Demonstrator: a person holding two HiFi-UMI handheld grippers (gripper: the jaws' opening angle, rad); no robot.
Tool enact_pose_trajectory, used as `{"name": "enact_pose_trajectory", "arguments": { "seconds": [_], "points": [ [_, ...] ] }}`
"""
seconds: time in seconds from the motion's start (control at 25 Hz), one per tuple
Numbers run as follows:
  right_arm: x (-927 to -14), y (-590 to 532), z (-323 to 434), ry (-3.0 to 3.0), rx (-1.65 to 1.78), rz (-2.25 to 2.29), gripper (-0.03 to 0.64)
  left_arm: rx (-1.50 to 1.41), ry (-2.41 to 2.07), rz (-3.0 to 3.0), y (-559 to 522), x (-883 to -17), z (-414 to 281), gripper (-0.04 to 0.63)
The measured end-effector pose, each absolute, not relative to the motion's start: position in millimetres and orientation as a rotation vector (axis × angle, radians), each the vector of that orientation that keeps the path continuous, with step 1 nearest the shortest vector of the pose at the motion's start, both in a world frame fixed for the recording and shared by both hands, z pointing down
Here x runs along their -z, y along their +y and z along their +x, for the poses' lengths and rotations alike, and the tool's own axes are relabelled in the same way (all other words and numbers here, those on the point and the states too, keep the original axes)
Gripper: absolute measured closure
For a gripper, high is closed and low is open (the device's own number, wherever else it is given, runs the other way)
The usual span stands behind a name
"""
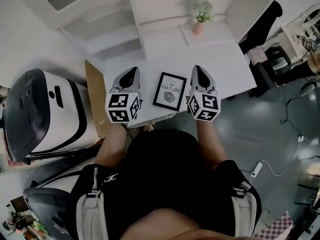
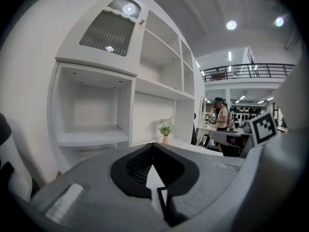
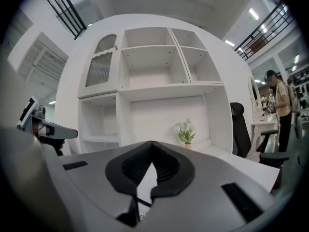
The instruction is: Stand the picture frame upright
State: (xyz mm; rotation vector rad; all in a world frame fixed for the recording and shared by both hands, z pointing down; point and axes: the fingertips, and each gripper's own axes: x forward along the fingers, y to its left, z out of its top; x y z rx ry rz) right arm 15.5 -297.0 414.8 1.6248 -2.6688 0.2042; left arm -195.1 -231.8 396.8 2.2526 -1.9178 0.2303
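Note:
A black picture frame (image 1: pixel 169 91) with a white print lies flat on the white desk (image 1: pixel 230 66), near its front edge. My left gripper (image 1: pixel 130 74) hovers just left of the frame, shut and empty. On the frame's right side is my right gripper (image 1: pixel 198 71), also shut with nothing in it. In the left gripper view, a corner of the frame (image 2: pixel 161 200) shows through the gap below the closed jaws. A bit of the frame (image 3: pixel 140 208) also peeks through in the right gripper view.
A small potted plant (image 1: pixel 202 14) stands at the back of the desk against a white shelf unit (image 1: pixel 107 26). A black office chair (image 1: pixel 262 26) is at the desk's right end. A white and black machine (image 1: pixel 42 114) sits left of the desk.

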Motion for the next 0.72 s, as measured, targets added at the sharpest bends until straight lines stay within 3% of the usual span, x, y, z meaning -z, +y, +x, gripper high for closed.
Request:
{"name": "enact_pose_trajectory", "arguments": {
  "seconds": [0.4,0.52,0.64,0.72],
  "points": [
    [-440.5,-307.7,4.2,-2.533,-0.272,1.695,0.615,-0.305,-1.725,2.291,-260.9,-427.6,-211.1,0.580],
    [-455.6,-308.3,-0.7,-2.497,-0.319,1.661,0.561,-0.323,-1.630,2.284,-265.8,-443.3,-213.7,0.571],
    [-476.6,-304.0,-4.1,-2.452,-0.387,1.625,0.505,-0.370,-1.511,2.287,-268.6,-465.1,-214.5,0.407],
    [-492.7,-300.4,-3.9,-2.413,-0.442,1.617,0.494,-0.413,-1.459,2.282,-270.3,-480.9,-217.3,0.386]
  ]
}}
